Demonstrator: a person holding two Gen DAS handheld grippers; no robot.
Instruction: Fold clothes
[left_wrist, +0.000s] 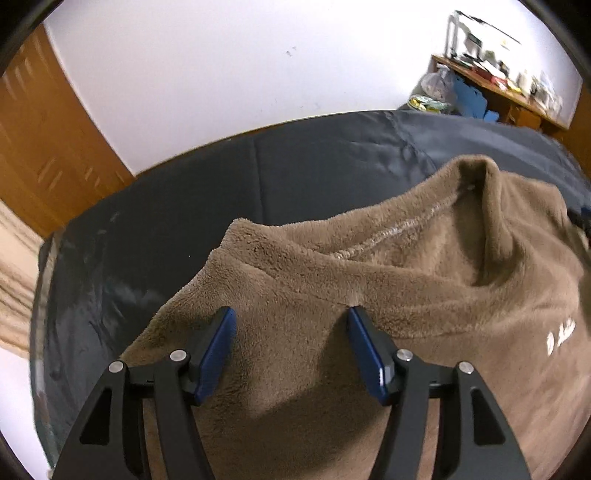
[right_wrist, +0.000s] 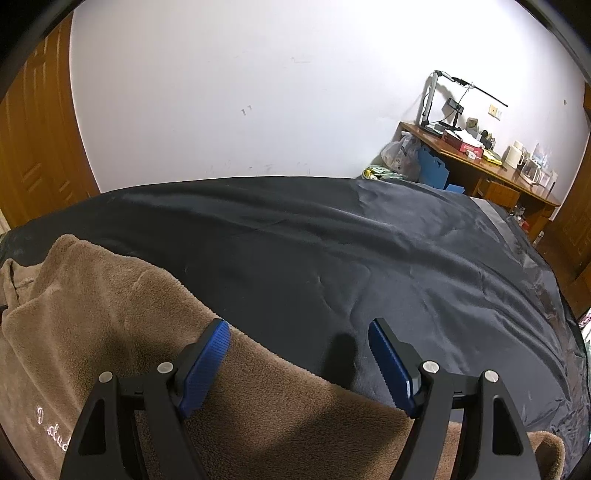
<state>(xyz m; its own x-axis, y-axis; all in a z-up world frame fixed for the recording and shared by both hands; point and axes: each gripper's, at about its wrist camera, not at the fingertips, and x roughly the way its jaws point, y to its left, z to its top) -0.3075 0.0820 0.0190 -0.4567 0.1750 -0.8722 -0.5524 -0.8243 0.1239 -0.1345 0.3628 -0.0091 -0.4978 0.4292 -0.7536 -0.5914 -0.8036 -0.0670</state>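
A brown fleece garment (left_wrist: 369, 280) with a stand-up collar (left_wrist: 476, 192) and white lettering (left_wrist: 561, 332) lies on a black sheet (left_wrist: 303, 158). My left gripper (left_wrist: 291, 314) hovers over its shoulder part, blue pads (left_wrist: 218, 347) apart, nothing pinched between them. In the right wrist view the same fleece (right_wrist: 110, 332) fills the lower left, its edge running diagonally under my right gripper (right_wrist: 299, 328). That gripper stands open over the fleece edge and the sheet (right_wrist: 369, 251), with its left pad (right_wrist: 207, 365) above the fabric.
A white wall (right_wrist: 240, 92) backs the bed. At the far right stands a wooden desk (right_wrist: 491, 173) cluttered with a lamp, boxes and a jug; bags (right_wrist: 402, 155) lean beside it. Wooden doors (left_wrist: 40, 140) stand at the left.
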